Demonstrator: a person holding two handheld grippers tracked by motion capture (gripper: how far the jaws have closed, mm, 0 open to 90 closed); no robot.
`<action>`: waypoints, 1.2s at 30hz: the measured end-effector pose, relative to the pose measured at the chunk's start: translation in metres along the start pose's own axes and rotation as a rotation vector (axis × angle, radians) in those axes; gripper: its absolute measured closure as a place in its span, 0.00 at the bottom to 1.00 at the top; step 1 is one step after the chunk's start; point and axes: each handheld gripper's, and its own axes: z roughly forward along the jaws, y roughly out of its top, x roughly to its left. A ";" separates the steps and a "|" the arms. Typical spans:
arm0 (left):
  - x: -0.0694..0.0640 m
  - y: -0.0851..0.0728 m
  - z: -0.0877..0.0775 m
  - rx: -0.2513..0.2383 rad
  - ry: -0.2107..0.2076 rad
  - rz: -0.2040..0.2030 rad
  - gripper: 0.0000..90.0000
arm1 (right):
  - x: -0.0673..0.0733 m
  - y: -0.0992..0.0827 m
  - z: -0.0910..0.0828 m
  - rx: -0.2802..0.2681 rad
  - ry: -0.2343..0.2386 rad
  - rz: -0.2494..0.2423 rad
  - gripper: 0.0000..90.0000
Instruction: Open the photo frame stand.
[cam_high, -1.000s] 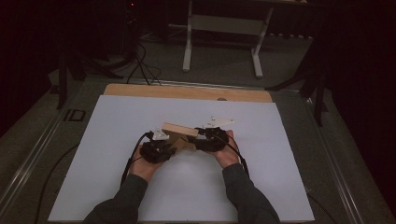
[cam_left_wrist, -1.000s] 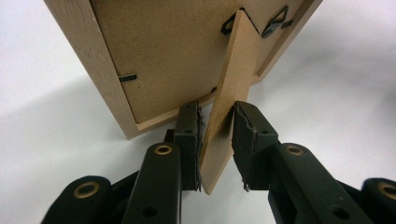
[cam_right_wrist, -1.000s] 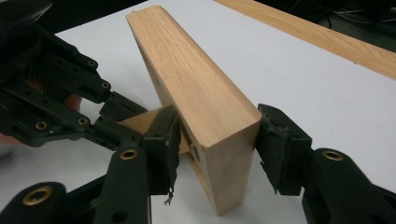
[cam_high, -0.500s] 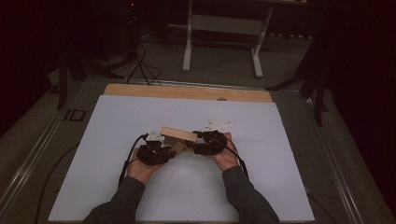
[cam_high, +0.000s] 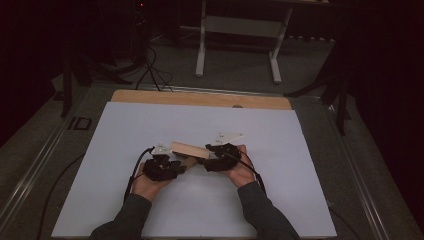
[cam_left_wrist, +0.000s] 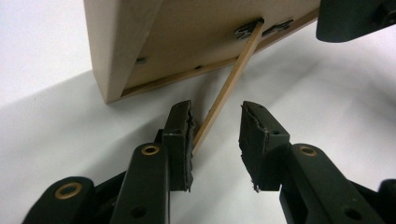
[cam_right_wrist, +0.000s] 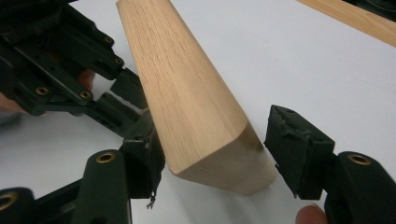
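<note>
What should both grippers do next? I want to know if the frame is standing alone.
Probably back both grippers away. The left gripper has just been opening around the thin prop stick; the right gripper has just been opening and straddles the wooden frame with a gap.

Matt, smooth-grained wooden block (cam_right_wrist: 187, 93)

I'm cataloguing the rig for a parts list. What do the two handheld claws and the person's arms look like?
Both the left claw and right claw are black, with brass-coloured rivets and worn, ragged black pads. A pale three-cornered plate tops each, and a black cable trails from each. The person wears dark grey long sleeves.
</note>
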 end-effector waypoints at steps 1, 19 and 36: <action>0.000 -0.001 -0.001 -0.004 0.001 0.000 0.70 | 0.000 -0.001 -0.001 -0.003 -0.005 0.001 0.42; -0.003 -0.010 -0.018 -0.041 0.042 0.028 0.64 | -0.001 -0.022 -0.019 -0.005 -0.051 0.045 0.36; 0.002 -0.009 -0.040 -0.111 0.102 0.008 0.62 | -0.008 -0.032 -0.031 -0.020 -0.021 0.102 0.21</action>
